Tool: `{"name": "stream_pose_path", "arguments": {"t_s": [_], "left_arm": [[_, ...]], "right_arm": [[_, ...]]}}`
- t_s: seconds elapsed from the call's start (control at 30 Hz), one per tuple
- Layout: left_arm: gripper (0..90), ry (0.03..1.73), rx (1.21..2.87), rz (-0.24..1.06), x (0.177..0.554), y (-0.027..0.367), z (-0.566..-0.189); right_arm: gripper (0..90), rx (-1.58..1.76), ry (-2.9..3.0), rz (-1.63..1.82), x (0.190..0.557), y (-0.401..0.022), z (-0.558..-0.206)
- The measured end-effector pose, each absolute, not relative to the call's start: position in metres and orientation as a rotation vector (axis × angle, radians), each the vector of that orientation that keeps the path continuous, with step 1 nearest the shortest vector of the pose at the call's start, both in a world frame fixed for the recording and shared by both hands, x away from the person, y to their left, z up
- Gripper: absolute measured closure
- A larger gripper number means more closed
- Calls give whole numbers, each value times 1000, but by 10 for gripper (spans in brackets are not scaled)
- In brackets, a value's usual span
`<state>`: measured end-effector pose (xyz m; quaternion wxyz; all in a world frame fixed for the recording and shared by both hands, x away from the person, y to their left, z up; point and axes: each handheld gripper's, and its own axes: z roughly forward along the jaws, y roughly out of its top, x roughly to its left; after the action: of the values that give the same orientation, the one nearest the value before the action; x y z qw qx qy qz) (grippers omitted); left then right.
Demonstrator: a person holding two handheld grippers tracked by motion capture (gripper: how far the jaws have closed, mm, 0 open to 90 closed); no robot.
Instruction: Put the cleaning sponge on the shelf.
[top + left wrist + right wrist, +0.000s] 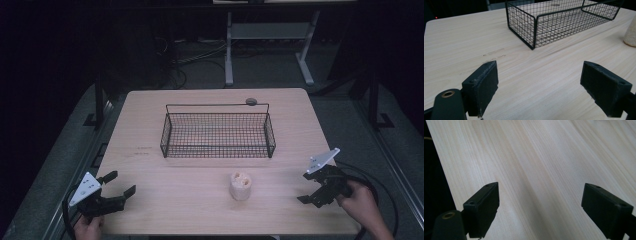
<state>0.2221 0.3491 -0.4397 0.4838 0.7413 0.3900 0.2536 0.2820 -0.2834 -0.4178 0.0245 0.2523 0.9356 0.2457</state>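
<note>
The jaws of the left gripper point(119, 184) stand spread wide with nothing between them, low over the near left corner of the bench point(150, 210). The jaws of the right gripper point(306, 187) are spread just as wide and also hold nothing, over the near right edge; in the right gripper view they look across bare pale wood.

The bench is a light wooden top with a straight grain, lit against a dark room. Beyond its far edge the floor is grey, with the white legs of another table frame point(229, 55) and some loose cables point(190, 60).

A black wire basket point(218, 150) sits in the middle of the bench, toward the far side, long side facing the person; the wood shows through its mesh floor. A small dark round thing point(251, 101) lies just behind its far rail.

A small pale cylinder-shaped object point(240, 186) stands upright on the bench near the basket's near side, between the two grippers and apart from both. What it is cannot be told.
</note>
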Motion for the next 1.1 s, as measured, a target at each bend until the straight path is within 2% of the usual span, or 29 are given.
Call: {"name": "stream_pose_path", "arguments": {"t_s": [1.1], "left_arm": [[139,948,1787,629,219,352,-438]], "right_arm": [[144,634,2972,686,289,-250,-401]]}}
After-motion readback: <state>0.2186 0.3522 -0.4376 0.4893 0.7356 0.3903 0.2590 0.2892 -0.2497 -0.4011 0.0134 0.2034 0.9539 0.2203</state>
